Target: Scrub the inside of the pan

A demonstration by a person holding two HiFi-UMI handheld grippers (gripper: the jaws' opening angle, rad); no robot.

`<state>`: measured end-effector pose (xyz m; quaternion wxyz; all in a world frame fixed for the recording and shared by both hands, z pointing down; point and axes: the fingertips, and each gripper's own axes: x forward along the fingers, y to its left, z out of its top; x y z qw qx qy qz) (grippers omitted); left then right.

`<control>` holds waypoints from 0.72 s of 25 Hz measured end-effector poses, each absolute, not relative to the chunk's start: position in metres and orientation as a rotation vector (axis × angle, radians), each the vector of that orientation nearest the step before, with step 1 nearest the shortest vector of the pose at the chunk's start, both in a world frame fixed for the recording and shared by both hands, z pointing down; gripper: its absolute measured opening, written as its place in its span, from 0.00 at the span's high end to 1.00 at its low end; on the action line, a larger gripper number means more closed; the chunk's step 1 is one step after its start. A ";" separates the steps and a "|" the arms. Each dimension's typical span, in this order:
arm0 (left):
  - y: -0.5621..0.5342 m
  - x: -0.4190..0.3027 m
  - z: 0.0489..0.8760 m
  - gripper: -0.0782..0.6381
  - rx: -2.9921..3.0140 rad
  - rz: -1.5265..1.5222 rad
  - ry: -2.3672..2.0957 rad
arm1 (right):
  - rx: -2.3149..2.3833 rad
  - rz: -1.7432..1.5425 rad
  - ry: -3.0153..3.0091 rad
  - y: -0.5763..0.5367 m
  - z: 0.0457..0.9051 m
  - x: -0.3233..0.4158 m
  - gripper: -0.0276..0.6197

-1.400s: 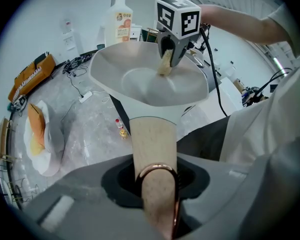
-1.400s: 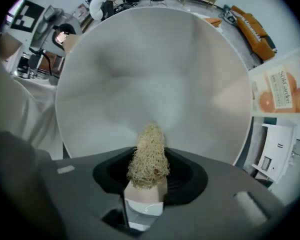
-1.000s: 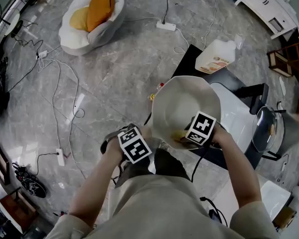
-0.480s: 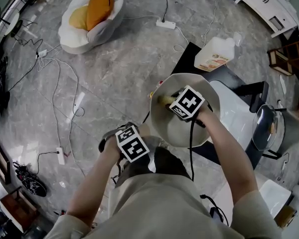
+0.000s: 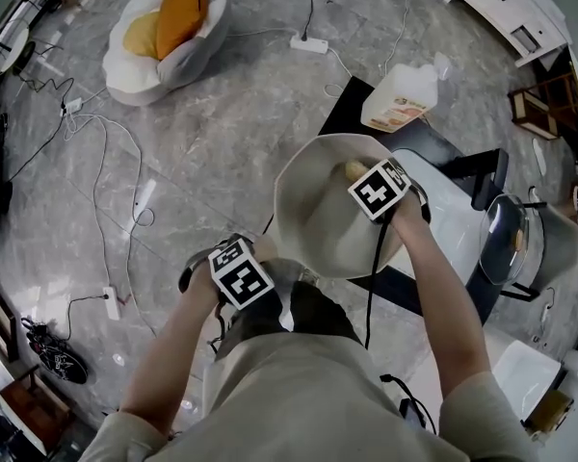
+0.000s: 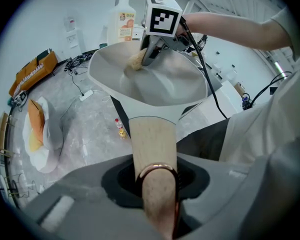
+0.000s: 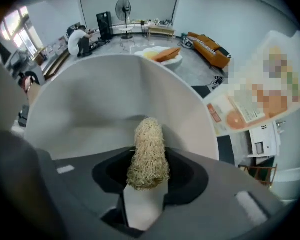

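Observation:
A cream pan [image 5: 323,210] is held up tilted over the floor, its pale wooden handle [image 6: 151,139] clamped in my left gripper [image 6: 155,181]. In the head view that left gripper [image 5: 260,268] sits at the pan's near edge. My right gripper [image 5: 364,179] reaches into the bowl at its far right side, shut on a straw-coloured loofah scrubber [image 7: 149,151]. The scrubber tip [image 6: 136,61] presses on the pan's inner wall [image 7: 100,104] near the far rim.
A soap bottle [image 5: 400,96] lies on a dark table [image 5: 352,114] just beyond the pan. A pot with a glass lid [image 5: 525,248] stands at the right. Cables and a power strip [image 5: 308,44] cross the marble floor; a cushioned seat [image 5: 164,32] is far left.
The right gripper has carried the scrubber from the pan's near right side across the bowl to its far rim. The left gripper keeps hold of the handle.

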<state>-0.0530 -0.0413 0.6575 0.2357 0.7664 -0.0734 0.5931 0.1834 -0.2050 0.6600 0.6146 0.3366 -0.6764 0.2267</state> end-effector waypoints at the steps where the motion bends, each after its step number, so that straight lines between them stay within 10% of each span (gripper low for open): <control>1: -0.041 -0.053 0.658 0.71 2.097 1.629 -0.199 | 0.746 0.513 -1.512 -0.197 0.662 0.193 0.69; 18: -0.043 -0.053 0.659 0.72 2.096 1.648 -0.203 | 0.098 0.702 -1.377 -0.047 0.656 0.167 0.69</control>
